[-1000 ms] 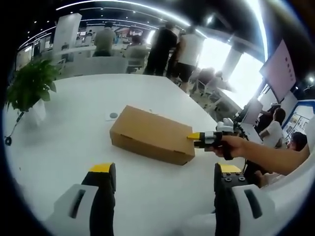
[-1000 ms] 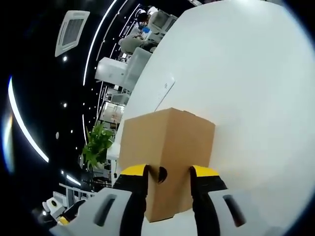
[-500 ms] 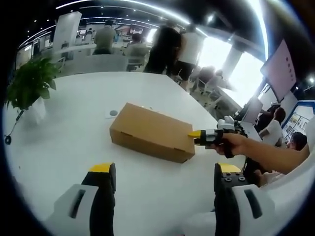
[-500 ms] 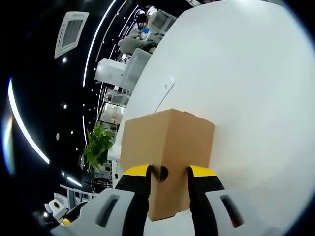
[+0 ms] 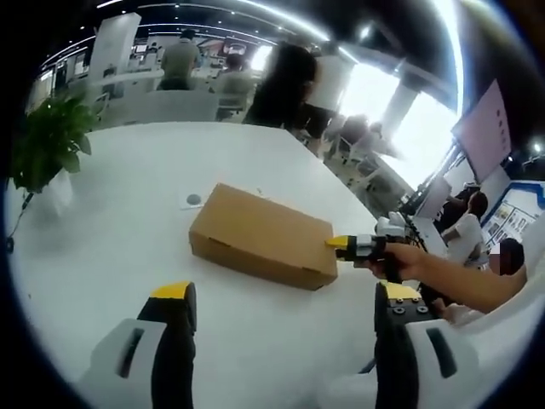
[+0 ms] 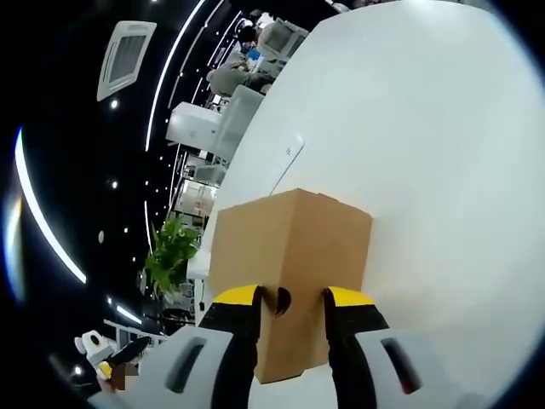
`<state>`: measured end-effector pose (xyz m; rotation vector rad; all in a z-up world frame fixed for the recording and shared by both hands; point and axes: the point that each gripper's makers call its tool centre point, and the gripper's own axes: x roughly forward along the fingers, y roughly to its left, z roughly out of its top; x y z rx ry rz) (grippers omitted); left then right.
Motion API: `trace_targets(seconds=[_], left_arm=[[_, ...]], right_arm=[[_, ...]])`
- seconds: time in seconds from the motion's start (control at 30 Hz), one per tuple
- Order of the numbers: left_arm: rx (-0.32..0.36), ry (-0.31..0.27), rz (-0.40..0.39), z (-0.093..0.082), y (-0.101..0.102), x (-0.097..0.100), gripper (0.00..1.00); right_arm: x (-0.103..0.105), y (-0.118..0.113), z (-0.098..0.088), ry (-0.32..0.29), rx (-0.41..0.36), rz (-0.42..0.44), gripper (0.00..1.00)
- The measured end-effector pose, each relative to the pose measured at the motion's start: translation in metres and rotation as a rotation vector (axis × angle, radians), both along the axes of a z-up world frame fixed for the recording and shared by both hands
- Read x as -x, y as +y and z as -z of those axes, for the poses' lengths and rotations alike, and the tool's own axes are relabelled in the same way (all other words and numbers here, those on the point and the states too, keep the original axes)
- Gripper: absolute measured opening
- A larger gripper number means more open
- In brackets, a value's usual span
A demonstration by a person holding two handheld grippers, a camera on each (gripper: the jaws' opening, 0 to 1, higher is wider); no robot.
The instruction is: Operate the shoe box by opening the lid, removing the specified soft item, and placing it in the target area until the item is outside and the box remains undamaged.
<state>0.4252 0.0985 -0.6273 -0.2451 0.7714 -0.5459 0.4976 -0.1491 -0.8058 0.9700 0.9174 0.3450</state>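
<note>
Right gripper view has your right gripper (image 6: pixel 289 305) clenched on the near end of the one shoe box (image 6: pixel 285 256), at its finger hole. The box sits closed on the white table (image 5: pixel 111 247); nothing is out yet, so it all remains. Your left gripper (image 5: pixel 285 298) hangs spread, holding nothing. One potted plant (image 5: pixel 47 141).

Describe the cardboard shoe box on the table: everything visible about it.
The shoe box is a plain brown cardboard box, long and low, lying flat on the white table with its lid closed. Its surfaces look smooth and unprinted, with no visible dents. The near end face has a small round finger hole. The right gripper meets that end, its yellow-tipped jaws close on either side of the hole. The left gripper hangs short of the box, open.
</note>
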Motion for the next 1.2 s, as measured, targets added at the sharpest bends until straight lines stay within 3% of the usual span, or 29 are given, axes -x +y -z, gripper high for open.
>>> trace_targets(seconds=[0.27, 0.47, 0.67, 0.77, 1.2], left_arm=[[-0.042, -0.021, 0.042, -0.002, 0.008, -0.032, 0.89], [-0.032, -0.036, 0.069, -0.005, 0.011, -0.054, 0.89], [-0.024, -0.006, 0.102, 0.007, 0.013, -0.072, 0.89], [0.020, 0.013, 0.102, 0.010, 0.014, -0.081, 0.86], [0.063, 0.082, 0.117, 0.035, 0.024, -0.133, 0.89]], right_arm=[[0.000, 0.000, 0.000, 0.002, -0.002, -0.007, 0.29], [0.003, 0.002, -0.004, 0.005, -0.001, -0.014, 0.29], [0.003, 0.002, -0.005, 0.008, 0.005, -0.017, 0.29], [0.003, 0.001, -0.004, 0.008, 0.001, -0.015, 0.29], [0.002, 0.000, -0.003, 0.008, 0.000, -0.012, 0.29]])
